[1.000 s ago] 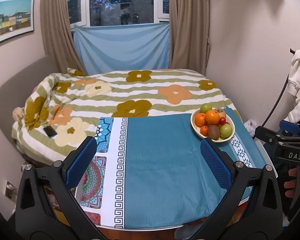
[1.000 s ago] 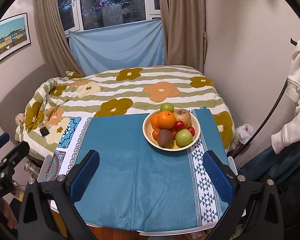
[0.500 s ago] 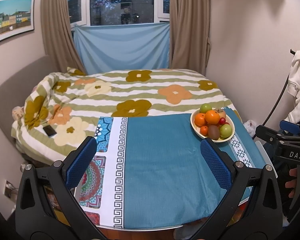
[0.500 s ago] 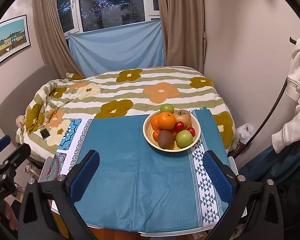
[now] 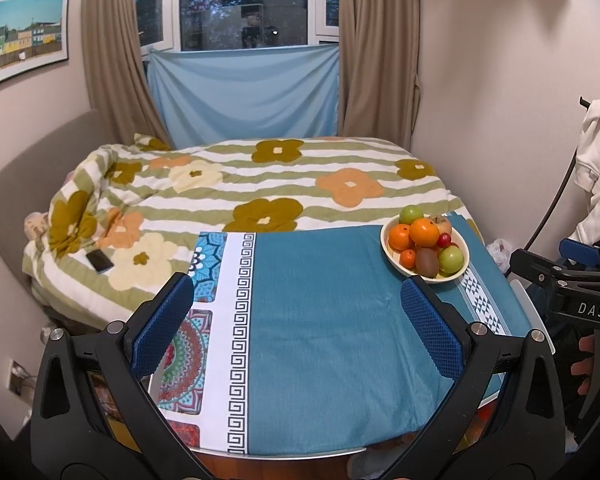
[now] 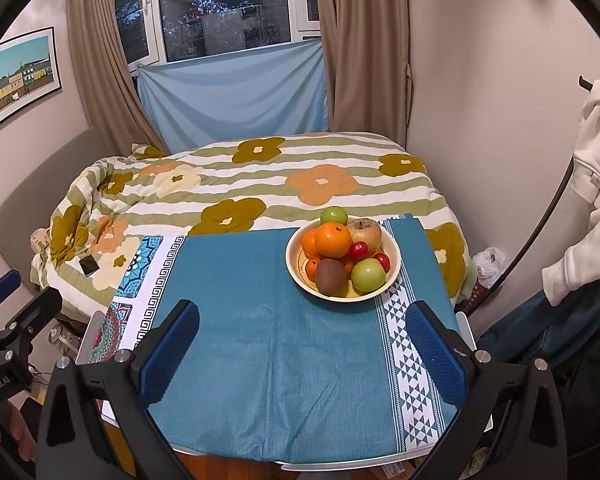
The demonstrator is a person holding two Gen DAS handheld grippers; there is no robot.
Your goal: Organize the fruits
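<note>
**A:** Both your tongs are spread wide with nothing between the blue pads: left tongs (image 5: 296, 316) low over the near side of the desk (image 5: 332, 344), right tongs (image 6: 302, 344) much the same, lined up nearer the bowl (image 6: 394, 264). All the fruit I can see is heaped in that bowl at the far right of the desk. Could be sorted already, or a pile waiting to be laid out. Can't call it.

**B:** Agreed. If you do grab one, take it off the top and squeeze gently. The orange (image 6: 333, 239) is round and dimpled, so the pads should bite. The green apple (image 6: 368, 275) looks waxy and slick, the kiwi (image 6: 330, 276) fuzzy and egg-shaped. The little red ones (image 6: 358, 250) would roll.

**A:** The bowl looks glossy and sits on woven cloth (image 6: 260, 300), so nudging it may slide it.
</note>
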